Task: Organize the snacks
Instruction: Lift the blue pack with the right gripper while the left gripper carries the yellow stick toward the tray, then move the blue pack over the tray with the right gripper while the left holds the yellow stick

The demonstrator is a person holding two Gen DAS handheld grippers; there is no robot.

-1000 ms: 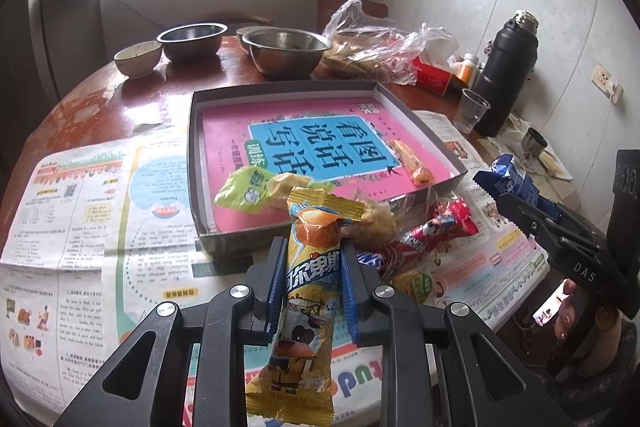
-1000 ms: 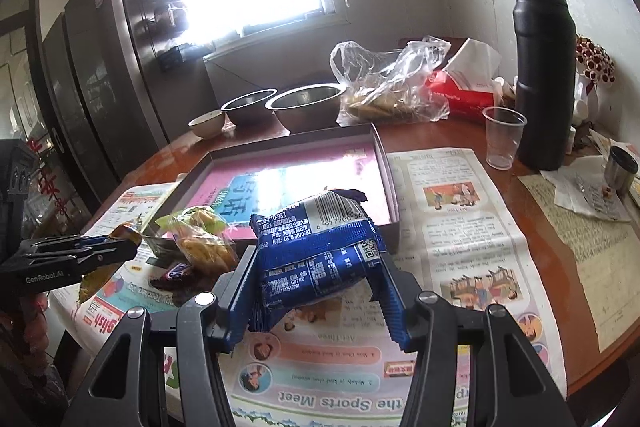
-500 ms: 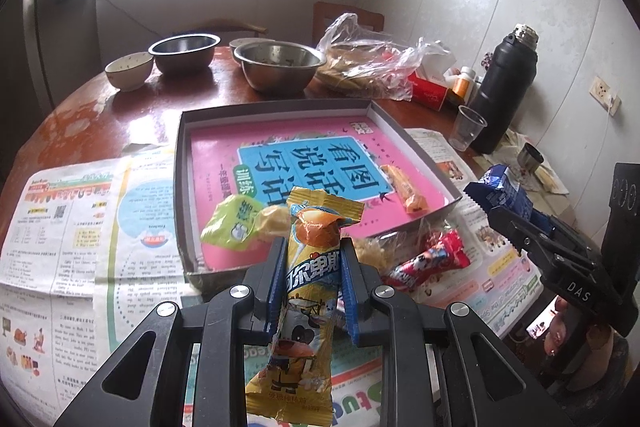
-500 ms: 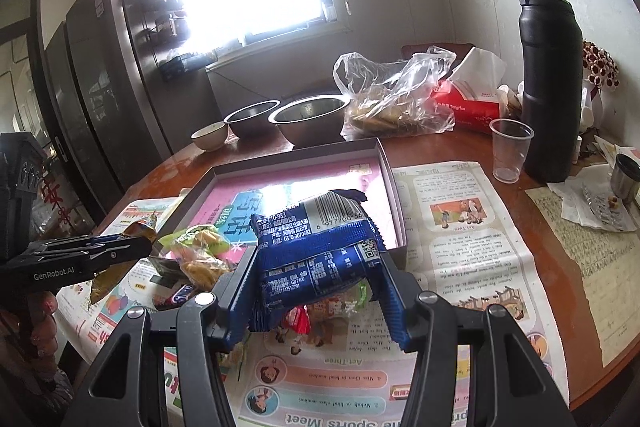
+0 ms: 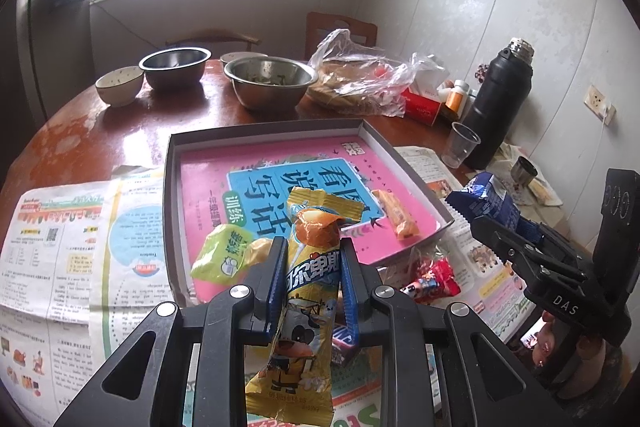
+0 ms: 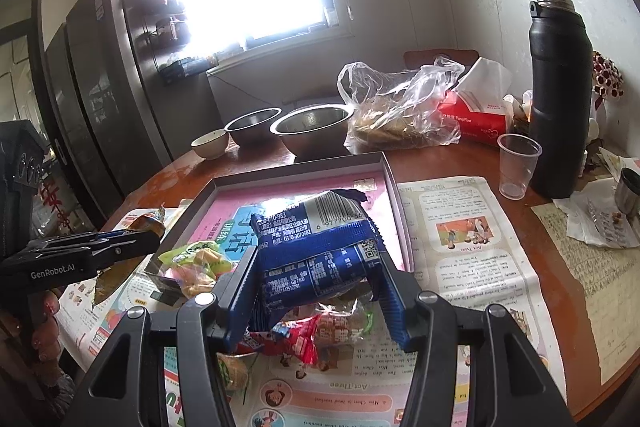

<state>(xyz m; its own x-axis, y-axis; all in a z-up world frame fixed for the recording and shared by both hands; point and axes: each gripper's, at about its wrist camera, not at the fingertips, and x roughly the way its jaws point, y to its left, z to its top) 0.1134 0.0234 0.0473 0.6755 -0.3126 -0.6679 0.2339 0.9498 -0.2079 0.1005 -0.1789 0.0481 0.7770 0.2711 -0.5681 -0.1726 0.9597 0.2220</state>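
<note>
My left gripper (image 5: 313,247) is shut on a yellow snack packet (image 5: 308,291) with a cartoon cow, held above the near edge of the grey tray (image 5: 264,130), which is lined with a pink book. My right gripper (image 6: 316,267) is shut on a blue snack packet (image 6: 316,251), held above the tray's near right corner; it also shows in the left wrist view (image 5: 486,205). An orange snack bar (image 5: 396,213) and a green packet (image 5: 224,255) lie in the tray. A red packet (image 6: 296,337) and other snacks lie on the newspaper in front of the tray.
Newspapers (image 6: 460,247) cover the near part of the round wooden table. Behind the tray stand two steel bowls (image 5: 270,83), a small ceramic bowl (image 5: 120,91), a plastic bag of food (image 5: 360,83), a red tissue box (image 6: 476,115), a plastic cup (image 6: 518,165) and a black flask (image 6: 560,87).
Both grippers have risen and pulled back a little with their packets. The tray and table look lower and farther away.
</note>
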